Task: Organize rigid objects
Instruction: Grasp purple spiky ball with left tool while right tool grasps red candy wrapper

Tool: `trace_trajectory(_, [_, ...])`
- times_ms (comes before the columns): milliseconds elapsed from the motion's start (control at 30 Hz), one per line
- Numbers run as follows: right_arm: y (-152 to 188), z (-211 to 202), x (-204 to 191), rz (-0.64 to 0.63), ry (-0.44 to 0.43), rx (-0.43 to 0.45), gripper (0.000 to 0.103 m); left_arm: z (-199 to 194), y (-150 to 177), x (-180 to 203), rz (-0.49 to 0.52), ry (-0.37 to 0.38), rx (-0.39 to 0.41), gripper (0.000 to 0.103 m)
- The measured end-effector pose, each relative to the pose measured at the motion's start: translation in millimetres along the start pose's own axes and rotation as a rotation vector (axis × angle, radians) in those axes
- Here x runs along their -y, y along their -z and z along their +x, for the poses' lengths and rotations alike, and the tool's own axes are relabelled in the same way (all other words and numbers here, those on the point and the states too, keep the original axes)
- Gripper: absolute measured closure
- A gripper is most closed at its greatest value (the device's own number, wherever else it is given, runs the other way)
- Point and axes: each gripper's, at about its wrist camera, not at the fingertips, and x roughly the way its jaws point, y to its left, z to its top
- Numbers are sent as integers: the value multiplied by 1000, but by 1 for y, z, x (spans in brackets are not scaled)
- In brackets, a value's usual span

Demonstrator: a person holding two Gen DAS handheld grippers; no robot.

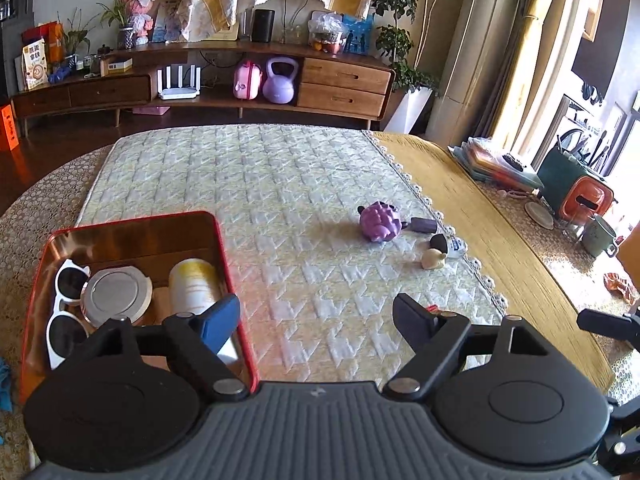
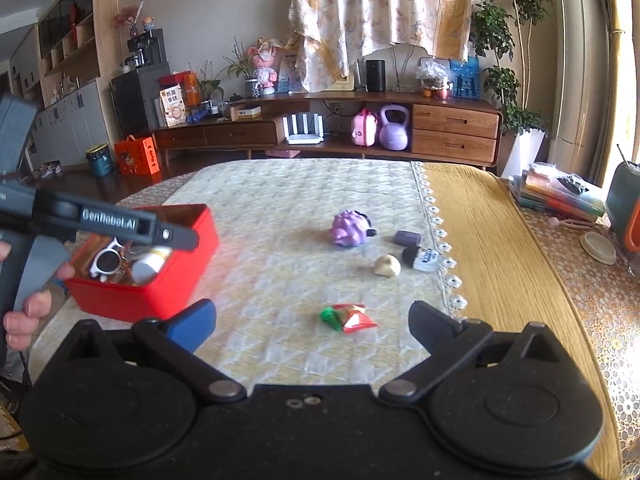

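Observation:
A red box (image 1: 218, 248) at my left holds white sunglasses (image 1: 66, 280), a round silver tin (image 1: 116, 292) and a white bottle (image 1: 194, 284). My left gripper (image 1: 316, 304) is open and empty, with its blue finger over the box's right wall. On the quilted mat lie a purple toy (image 2: 350, 229), a small purple block (image 2: 408, 237), a black-capped tube (image 2: 422, 258) and a cream lump (image 2: 387, 266). A red and green snack packet (image 2: 350, 317) lies just ahead of my right gripper (image 2: 312, 312), which is open and empty.
A yellow cloth (image 2: 500, 280) covers the table's right part. Further right stand a stack of books (image 2: 560, 194), a round coaster (image 2: 598, 246) and a green cup (image 1: 598, 236). A hand (image 2: 28, 312) holds the left gripper at the box. A wooden sideboard (image 2: 456, 132) stands behind.

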Motion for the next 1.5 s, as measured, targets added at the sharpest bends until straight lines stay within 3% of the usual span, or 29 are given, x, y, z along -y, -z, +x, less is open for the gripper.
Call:
trace_trajectory(267, [7,23,28,-3,23,-19,0,43,-28,36,16,3,14,16])
trace_trajectory(600, [11,61,49,-1,80,-39,1,118,-55,80,135,-49,-1,16])
trace_trajectory(700, [11,75,51,5,68,-58,6,139,-58,84,134,-38,-13,16])
trace_trajectory(833, [10,93,54,4,60,-94,22,164,-57,87,134,-28,-28,16])
trace_trajectory(1000, [10,111,55,20,31,-121,30,188,-55,86,133,-38,-47,16])
trace_trajectory(1067, [10,117,53,11,28,-127,40,195,-54,84,132,-38,-51,16])
trace_trajectory(1433, [13,135,49,-6,23,-140,59,222,-50,90,189,-31,-53,16])
trace_trajectory(1500, [13,135,49,-7,28,-134,64,223,-49,91,204,-23,-48,22])
